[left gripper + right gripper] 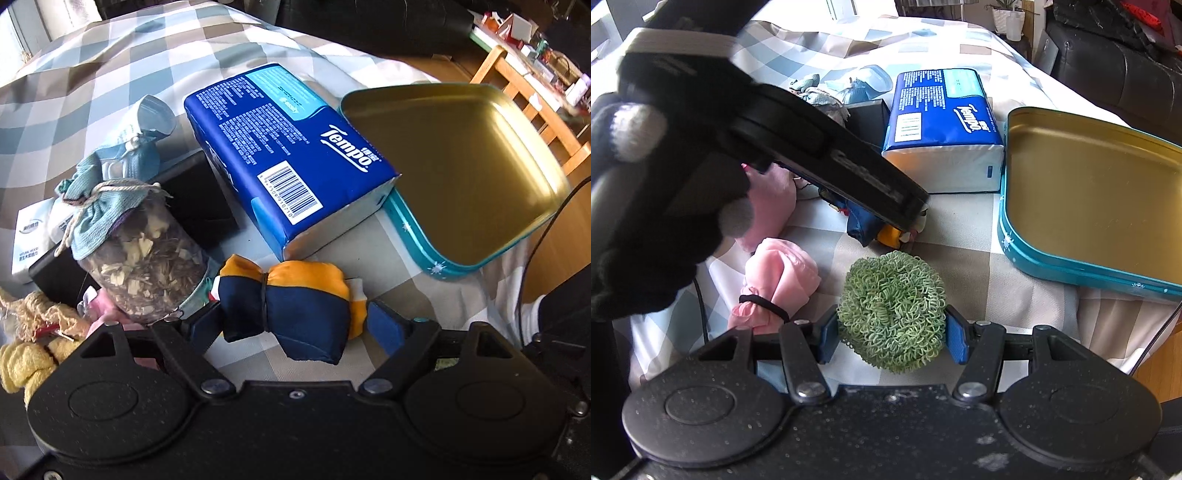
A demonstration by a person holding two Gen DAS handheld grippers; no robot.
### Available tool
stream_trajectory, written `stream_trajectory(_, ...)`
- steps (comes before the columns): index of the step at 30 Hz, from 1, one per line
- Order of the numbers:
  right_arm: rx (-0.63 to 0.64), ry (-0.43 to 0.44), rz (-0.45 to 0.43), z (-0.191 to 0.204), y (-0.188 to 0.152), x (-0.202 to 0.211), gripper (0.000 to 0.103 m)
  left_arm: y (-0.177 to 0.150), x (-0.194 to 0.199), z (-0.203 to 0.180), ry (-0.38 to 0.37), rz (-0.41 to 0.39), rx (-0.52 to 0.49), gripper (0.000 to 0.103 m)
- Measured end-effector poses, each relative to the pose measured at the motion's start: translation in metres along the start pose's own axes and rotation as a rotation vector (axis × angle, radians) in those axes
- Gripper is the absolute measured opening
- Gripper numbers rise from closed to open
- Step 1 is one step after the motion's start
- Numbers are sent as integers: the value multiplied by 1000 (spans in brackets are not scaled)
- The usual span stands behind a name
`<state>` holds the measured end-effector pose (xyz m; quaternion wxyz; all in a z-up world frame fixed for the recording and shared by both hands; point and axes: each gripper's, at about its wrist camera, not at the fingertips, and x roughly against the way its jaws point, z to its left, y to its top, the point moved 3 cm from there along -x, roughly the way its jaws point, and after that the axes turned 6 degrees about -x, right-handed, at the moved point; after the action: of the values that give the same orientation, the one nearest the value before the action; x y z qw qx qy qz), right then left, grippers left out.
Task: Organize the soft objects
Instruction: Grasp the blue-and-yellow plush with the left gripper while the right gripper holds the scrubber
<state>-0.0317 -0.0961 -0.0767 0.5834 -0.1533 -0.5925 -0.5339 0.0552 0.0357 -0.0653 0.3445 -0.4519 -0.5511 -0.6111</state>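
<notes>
A navy and orange cloth bundle (295,302) tied with a black band lies on the checked tablecloth between the pads of my left gripper (295,325). The pads sit at its two ends with small gaps, so the gripper looks open around it. My right gripper (892,332) has its blue pads pressed on both sides of a green curly scrubber ball (892,306). The left gripper's body (812,155) crosses the right wrist view above the bundle (864,225). A pink cloth bundle (779,280) with a black band lies left of the scrubber.
An open teal tin with a gold inside (480,177) (1089,206) lies on the right. A blue Tempo tissue pack (288,155) (942,125) sits beside it. A jar with a cloth cover (136,251), a black box (199,199) and yellow cloth (22,362) stand left.
</notes>
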Motion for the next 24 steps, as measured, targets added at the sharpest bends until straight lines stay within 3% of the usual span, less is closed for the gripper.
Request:
stream_trajectory(10, -15, 6, 16, -3, 1, -4, 57, 1, -1, 0, 14, -5, 5, 83)
stream_trajectory(20, -22, 21, 34, -4, 1, -10, 57, 10, -26, 3, 11, 45, 38, 87)
stream_trajectory(24, -28, 13, 30, -6, 2, -11, 57, 11, -31, -6, 40, 54, -2, 91)
